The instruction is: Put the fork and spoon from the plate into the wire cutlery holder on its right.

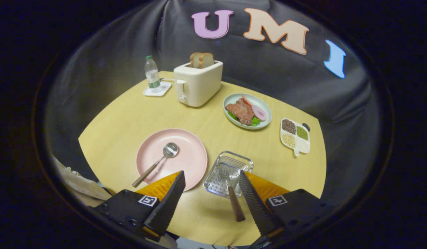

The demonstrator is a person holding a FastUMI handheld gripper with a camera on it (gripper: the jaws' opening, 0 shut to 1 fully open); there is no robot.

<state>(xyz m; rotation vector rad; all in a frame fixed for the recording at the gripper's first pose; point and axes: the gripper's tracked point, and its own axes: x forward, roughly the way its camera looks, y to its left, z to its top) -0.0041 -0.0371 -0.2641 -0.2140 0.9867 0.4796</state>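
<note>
Resting: one spoon (158, 162) on plate (185, 155), hand-held gripper (211, 178) parted.

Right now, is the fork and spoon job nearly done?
About halfway. The fork already stands in the wire cutlery holder, handle sticking out between the fingers. The gripper is open, holding nothing. The spoon still lies on the pink plate, so it goes next.
</note>
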